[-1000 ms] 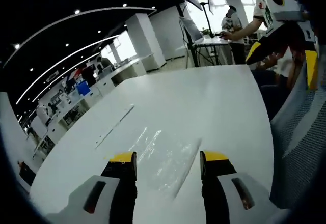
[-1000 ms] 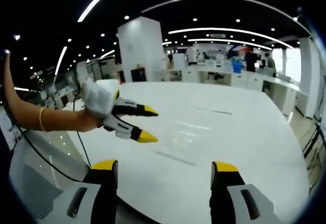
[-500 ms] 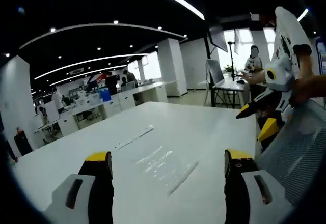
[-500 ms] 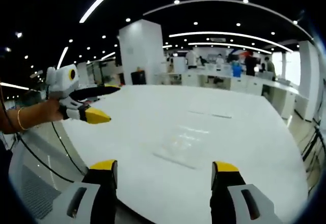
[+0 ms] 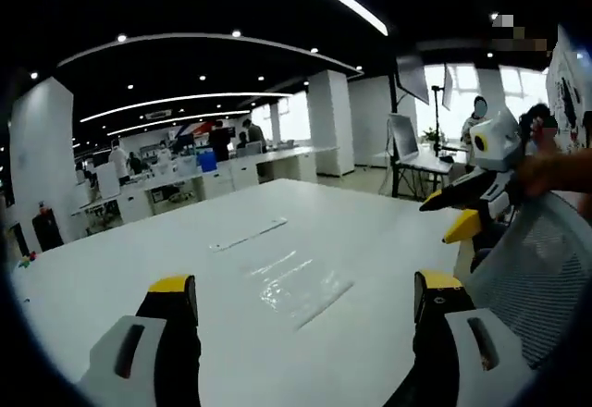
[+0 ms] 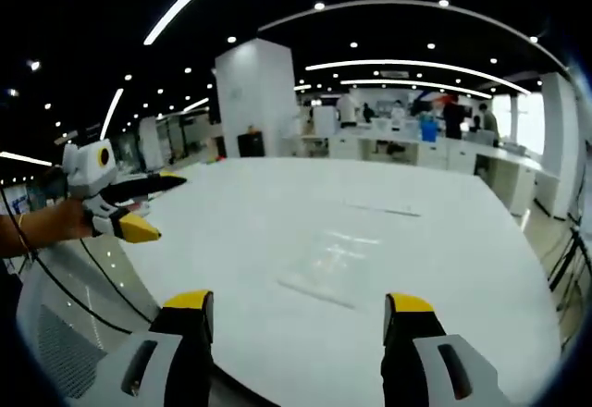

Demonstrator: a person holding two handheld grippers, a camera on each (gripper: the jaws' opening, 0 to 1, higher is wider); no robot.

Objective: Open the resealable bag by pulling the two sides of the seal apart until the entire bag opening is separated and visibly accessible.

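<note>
Taking the bag (image 6: 326, 273) as landmark, in the right gripper view: the left claw (image 6: 143, 205) hangs spread at the bench (image 6: 462, 268) edge, well off to the bag's left. The bag lies flat mid-bench, untouched, its long axis running crosswise and slightly slanted to the right claw (image 6: 298, 310). That claw is spread, empty and aimed straight at it; I judge it the nearer.

Open-plan office: white table (image 5: 370, 231), white pillar (image 6: 257, 97), ceiling light strips (image 6: 407, 60), bright windows (image 5: 504, 92) w/ desks.
</note>
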